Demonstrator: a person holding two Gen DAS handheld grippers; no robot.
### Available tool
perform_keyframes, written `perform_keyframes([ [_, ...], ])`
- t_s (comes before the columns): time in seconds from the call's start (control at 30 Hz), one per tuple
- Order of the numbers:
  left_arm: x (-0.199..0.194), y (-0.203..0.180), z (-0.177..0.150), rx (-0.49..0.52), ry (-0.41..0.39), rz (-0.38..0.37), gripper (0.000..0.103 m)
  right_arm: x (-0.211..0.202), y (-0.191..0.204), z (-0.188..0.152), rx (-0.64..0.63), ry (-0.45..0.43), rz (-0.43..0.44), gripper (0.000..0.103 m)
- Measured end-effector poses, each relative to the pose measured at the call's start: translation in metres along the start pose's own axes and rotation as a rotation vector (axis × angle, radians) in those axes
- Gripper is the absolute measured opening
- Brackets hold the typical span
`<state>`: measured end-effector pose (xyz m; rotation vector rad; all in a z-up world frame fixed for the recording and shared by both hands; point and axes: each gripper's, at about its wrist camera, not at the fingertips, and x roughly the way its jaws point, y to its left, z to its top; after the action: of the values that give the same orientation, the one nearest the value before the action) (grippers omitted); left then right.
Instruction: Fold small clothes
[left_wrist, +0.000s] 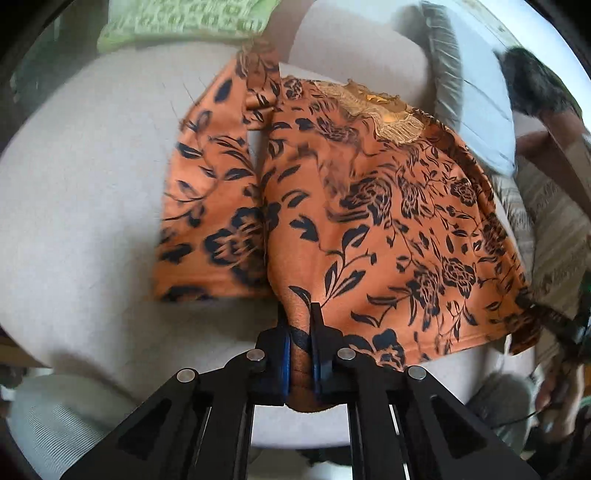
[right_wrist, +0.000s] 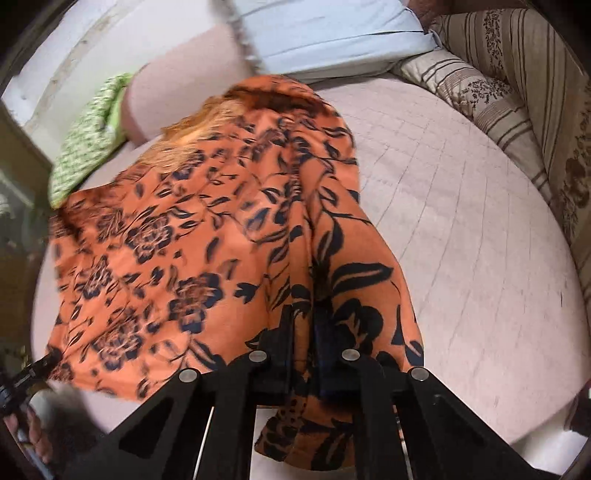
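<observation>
- We see a pale pink bed (right_wrist: 461, 229) under everything, with a blue pillow (right_wrist: 325, 33) and a striped pillow (right_wrist: 491, 99) at its far edge.
- An orange top (left_wrist: 369, 221) with black flowers lies spread on the bed, its near hem lifted by us.
- A green cloth (left_wrist: 184, 22) sits beyond it.
- Our left gripper (left_wrist: 300, 332) has its fingers pinched on the hem.
- Our right gripper (right_wrist: 304, 332) fingers likewise clamp a fold of the top.

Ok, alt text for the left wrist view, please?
The left gripper is shut on the near hem of an orange top with black flowers, spread across a pale bed. A green patterned cloth lies beyond it.
</observation>
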<state>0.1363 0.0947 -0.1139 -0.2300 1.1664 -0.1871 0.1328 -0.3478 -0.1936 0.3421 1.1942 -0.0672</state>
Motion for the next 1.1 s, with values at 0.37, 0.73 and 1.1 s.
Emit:
perform_keyframes([
  [0.37, -0.008, 0.012, -0.009, -0.005, 0.0, -0.019, 0.023, -0.005, 0.023, -0.012, -0.068, 0.04, -0.06, 0.033],
  [0.73, 0.02, 0.067, 0.114, -0.246, -0.109, 0.162, 0.057, -0.041, 0.175, 0.049, -0.236, -0.143, 0.341, 0.089],
  [1.1, 0.074, 0.081, 0.125, -0.336, 0.036, 0.025, 0.004, 0.096, 0.33, 0.109, -0.258, 0.095, 0.473, 0.083],
])
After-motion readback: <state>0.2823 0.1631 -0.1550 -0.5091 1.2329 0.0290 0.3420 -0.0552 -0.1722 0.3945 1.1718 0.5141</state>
